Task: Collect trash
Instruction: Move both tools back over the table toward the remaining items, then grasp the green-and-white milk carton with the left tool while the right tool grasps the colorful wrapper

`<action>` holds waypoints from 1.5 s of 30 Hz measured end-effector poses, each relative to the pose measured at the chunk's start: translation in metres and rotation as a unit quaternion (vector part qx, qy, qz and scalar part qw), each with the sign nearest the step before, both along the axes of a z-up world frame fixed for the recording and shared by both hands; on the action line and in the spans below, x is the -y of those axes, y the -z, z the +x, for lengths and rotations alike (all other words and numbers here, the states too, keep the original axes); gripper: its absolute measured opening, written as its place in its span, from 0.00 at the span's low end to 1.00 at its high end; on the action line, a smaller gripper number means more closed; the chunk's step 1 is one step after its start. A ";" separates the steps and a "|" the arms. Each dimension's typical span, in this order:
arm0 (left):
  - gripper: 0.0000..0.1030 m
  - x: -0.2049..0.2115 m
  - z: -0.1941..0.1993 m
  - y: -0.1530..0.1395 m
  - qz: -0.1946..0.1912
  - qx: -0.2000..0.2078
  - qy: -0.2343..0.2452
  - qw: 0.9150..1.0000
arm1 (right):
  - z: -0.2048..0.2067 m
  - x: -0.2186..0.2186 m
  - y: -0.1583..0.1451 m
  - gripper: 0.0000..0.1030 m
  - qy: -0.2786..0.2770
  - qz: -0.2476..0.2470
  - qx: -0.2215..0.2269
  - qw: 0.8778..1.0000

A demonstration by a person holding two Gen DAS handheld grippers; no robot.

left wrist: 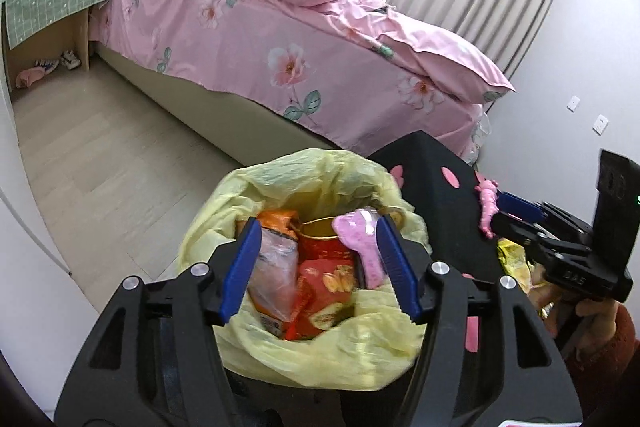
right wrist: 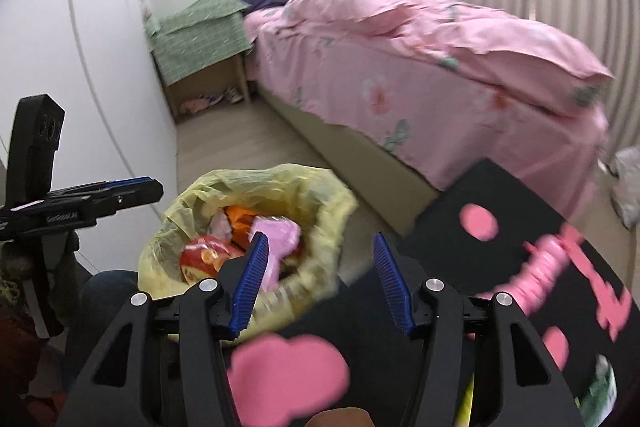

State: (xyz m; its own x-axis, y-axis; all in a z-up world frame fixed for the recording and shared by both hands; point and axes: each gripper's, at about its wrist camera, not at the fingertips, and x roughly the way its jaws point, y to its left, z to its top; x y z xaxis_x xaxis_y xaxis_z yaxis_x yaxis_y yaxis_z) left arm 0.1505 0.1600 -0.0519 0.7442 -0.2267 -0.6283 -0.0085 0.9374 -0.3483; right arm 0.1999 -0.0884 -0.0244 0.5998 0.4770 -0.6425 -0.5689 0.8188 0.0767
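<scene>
Bedroom, pink floral bed (left wrist: pixel 280 39) behind yellow-lined bin (left wrist: pixel 304 187). Bin seen well filled — orange wrapper (left wrist: pixel 276 223), red snack packets (left wrist: pixel 332 279), pink plastic piece (left wrist: pixel 362 247) lodged at right inside. Left gripper (left wrist: pixel 316 271) held above bin, jaws parted, nothing gripped. Right gripper (right wrist: pixel 316 287) likewise spread, empty, right of bin over black table (right wrist: pixel 520 203) — pink toy (right wrist: pixel 548 263) and wrapper scraps left there, judged uncollected.

Wood-look floor (left wrist: pixel 100 167), yellow-lined trash bin (left wrist: pixel 304 183), black pink-patterned surface (left wrist: pixel 432 163), perhaps a table
</scene>
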 end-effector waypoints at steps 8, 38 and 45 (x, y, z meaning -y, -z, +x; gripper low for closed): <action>0.55 0.068 -0.005 -0.007 0.028 0.002 0.059 0.998 | -0.069 0.108 -0.012 0.51 0.100 -0.033 0.038 0.994; 0.60 0.394 0.021 -0.021 0.080 -0.007 0.370 0.925 | -0.202 0.336 0.038 0.57 0.380 0.033 0.009 0.924; 0.60 0.466 0.065 0.005 0.153 -0.051 0.371 0.914 | -0.213 0.342 0.042 0.57 0.383 0.030 0.009 0.923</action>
State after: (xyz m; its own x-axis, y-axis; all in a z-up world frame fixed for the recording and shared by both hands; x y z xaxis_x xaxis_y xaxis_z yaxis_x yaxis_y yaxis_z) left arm 0.2150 -0.3063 -0.0571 0.3905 -0.4473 -0.8046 0.6517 0.7516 -0.1015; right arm -0.0131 -0.4301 -0.0661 0.7860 -0.0575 -0.6155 0.1742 0.9759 0.1313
